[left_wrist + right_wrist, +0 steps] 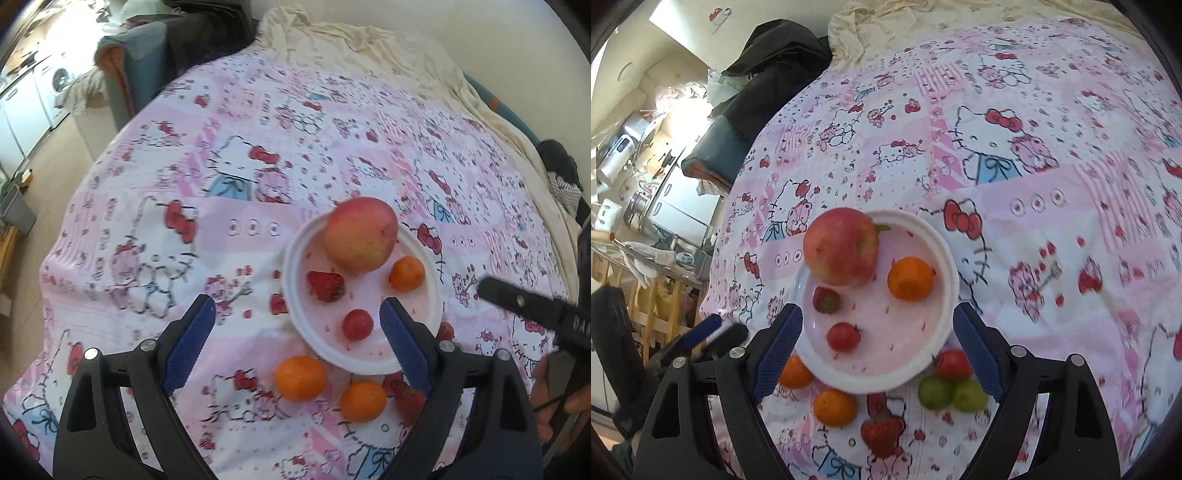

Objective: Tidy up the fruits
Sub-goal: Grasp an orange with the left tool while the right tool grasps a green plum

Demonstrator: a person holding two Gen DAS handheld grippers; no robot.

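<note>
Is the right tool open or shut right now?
Open. In its own wrist view the right tool has its blue fingers spread wide, holding nothing, above the plate.

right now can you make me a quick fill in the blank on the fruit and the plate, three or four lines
1. The largest fruit on the white plate is the ____.
2. Beside the small red tomato on the sheet lie ____ green fruits.
3. The number of oranges on the plate is ____; one sits there, the others lie on the sheet.
4. Both the left tool and the right tool have their jaws ____.

Missing words: apple; two; one; open
</note>
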